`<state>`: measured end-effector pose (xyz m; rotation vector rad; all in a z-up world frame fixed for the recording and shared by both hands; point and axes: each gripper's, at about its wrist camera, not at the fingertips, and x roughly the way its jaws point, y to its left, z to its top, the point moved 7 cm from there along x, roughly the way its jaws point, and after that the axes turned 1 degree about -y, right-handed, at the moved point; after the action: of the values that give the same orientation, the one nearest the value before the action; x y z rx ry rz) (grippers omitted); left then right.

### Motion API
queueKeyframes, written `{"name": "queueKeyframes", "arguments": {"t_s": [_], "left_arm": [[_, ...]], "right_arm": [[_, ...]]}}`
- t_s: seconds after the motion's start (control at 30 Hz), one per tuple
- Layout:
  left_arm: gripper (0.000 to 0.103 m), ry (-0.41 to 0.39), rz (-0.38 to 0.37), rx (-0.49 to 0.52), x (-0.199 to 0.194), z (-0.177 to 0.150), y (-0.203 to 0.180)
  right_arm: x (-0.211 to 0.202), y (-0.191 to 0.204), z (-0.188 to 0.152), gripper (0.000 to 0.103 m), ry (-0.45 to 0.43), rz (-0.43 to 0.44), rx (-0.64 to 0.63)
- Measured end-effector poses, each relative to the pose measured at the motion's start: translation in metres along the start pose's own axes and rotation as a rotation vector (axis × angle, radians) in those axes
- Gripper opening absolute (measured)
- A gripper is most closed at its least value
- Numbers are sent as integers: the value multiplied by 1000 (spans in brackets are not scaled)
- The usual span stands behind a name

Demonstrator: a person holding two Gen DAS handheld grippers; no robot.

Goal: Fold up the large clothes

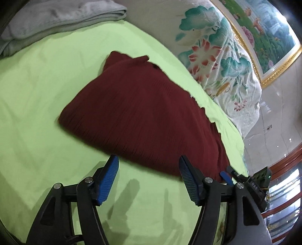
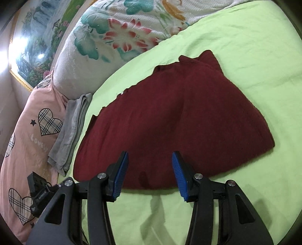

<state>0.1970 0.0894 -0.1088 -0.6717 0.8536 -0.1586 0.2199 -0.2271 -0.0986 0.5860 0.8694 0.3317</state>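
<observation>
A dark red knitted garment [image 1: 139, 111] lies folded on the light green sheet [image 1: 37, 113]. In the left wrist view my left gripper [image 1: 149, 160] hovers at its near edge, jaws wide apart with nothing between the blue pads [image 1: 108, 181]. In the right wrist view the same red garment [image 2: 179, 120] spreads ahead of my right gripper [image 2: 150, 156], which stands open above its near hem, with nothing pinched between its blue pads [image 2: 178, 175]. The other gripper's body shows at the right edge of the left view [image 1: 245, 181] and at the lower left of the right view [image 2: 41, 196].
A folded grey cloth [image 1: 62, 17] lies at the sheet's far edge, seen also as the grey cloth [image 2: 71, 130] beside a pink heart-print pillow [image 2: 32, 132]. A floral quilt [image 1: 217, 56] is bunched along the bed's side. A gold-framed painting [image 1: 268, 34] hangs behind.
</observation>
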Motion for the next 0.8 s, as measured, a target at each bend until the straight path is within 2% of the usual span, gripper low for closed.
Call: {"name": "queueKeyframes", "arguments": {"t_s": [0.23, 0.47, 0.7, 0.8], "left_arm": [[69, 11, 9, -55, -4, -14, 14], [72, 8, 20, -79, 1, -10, 15], [75, -20, 13, -159, 5, 3, 22], [75, -38, 13, -186, 8, 12, 26]], "right_arm": [[-7, 18, 2, 49, -16, 23, -26], [5, 34, -1, 49, 5, 39, -53], [34, 61, 9, 38, 27, 44, -129], [55, 71, 17, 29, 55, 25, -148]]}}
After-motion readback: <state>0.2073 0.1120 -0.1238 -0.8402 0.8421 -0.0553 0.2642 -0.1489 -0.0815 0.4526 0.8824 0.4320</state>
